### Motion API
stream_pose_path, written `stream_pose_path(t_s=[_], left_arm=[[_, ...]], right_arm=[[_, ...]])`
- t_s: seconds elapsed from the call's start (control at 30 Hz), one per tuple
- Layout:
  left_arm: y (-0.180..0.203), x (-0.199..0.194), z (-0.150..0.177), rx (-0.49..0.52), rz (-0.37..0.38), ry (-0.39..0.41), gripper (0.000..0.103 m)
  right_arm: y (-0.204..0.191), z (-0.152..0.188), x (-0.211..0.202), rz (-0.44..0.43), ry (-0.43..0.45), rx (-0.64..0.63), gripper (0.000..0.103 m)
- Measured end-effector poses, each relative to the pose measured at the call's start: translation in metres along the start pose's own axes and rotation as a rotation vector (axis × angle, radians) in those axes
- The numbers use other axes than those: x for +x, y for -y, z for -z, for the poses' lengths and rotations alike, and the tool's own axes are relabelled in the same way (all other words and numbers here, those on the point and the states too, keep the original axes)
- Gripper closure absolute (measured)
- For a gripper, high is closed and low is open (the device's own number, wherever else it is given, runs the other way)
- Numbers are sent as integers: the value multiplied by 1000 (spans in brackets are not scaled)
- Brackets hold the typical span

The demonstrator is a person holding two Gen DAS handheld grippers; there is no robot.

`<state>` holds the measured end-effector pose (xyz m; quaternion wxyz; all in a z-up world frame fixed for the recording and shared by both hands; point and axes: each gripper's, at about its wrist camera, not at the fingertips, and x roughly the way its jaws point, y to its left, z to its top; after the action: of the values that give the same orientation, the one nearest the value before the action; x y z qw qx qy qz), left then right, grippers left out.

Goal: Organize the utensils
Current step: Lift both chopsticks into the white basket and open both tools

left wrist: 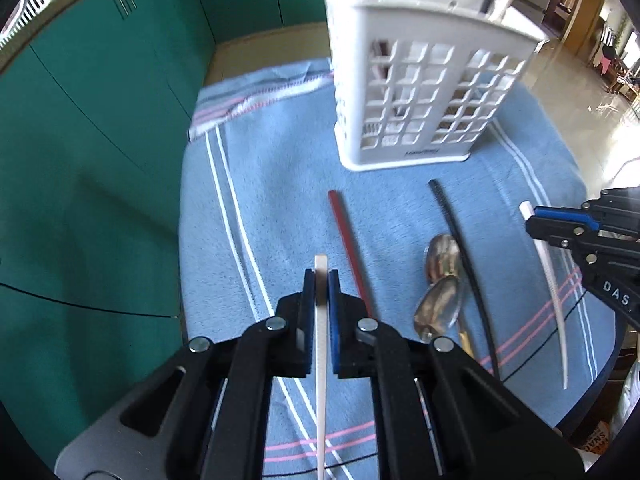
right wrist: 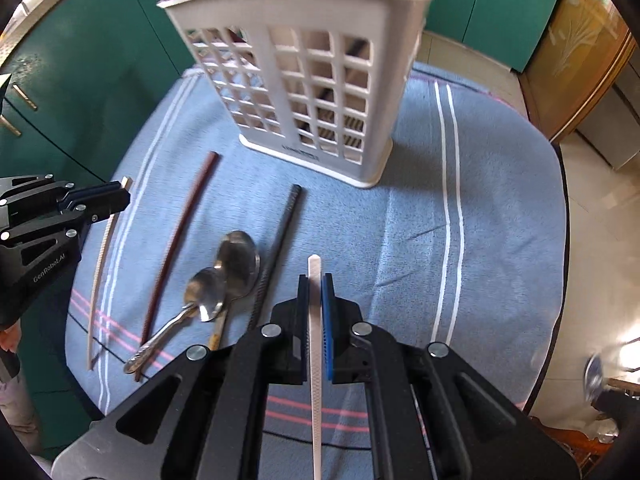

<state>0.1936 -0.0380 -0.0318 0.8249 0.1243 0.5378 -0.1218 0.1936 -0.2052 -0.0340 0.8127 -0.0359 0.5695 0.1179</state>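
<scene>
From the left wrist, a blue towel (left wrist: 280,168) with white and pink stripes is covering the table, green cabinet doors (left wrist: 92,128) are standing along its left edge, and a glossy tiled floor is showing past the far right corner. The left gripper (left wrist: 321,276) is clamping a white chopstick (left wrist: 322,360), its long axis running straight away toward the white slotted caddy (left wrist: 424,80) standing near the towel's far edge. A red chopstick (left wrist: 348,248), a black chopstick (left wrist: 460,248) and two spoons (left wrist: 440,280) are lying lengthwise before the caddy. From the right wrist, the right gripper (right wrist: 315,280) is pinching a second white chopstick (right wrist: 315,340), likewise pointing away toward the caddy (right wrist: 320,80). Only this view is showing the spoons' handles (right wrist: 160,340) and a wooden door (right wrist: 580,60) at the room's right; the left gripper (right wrist: 120,196) is holding its chopstick over the towel's left edge.
</scene>
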Motion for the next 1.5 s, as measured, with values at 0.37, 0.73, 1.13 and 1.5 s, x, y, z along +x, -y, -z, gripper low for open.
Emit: stream_pose_path(t_s=[0.37,0.73,1.13,1.5], left_arm=[[-6,-81,0,15,-8,203,97],[-9,-173,15,-18,-7,496,97],[-28,-277,-27,-89,107,806,97],[-23,-251,-105,-139,123,820,97]], right_arm=[[-4,12,-75,-3,171,-26,96],[-7,38,-172,-9,425,-11,96],[0,1,-277,-45,747,48,96],[0,-78,-277,37,821,78,96]])
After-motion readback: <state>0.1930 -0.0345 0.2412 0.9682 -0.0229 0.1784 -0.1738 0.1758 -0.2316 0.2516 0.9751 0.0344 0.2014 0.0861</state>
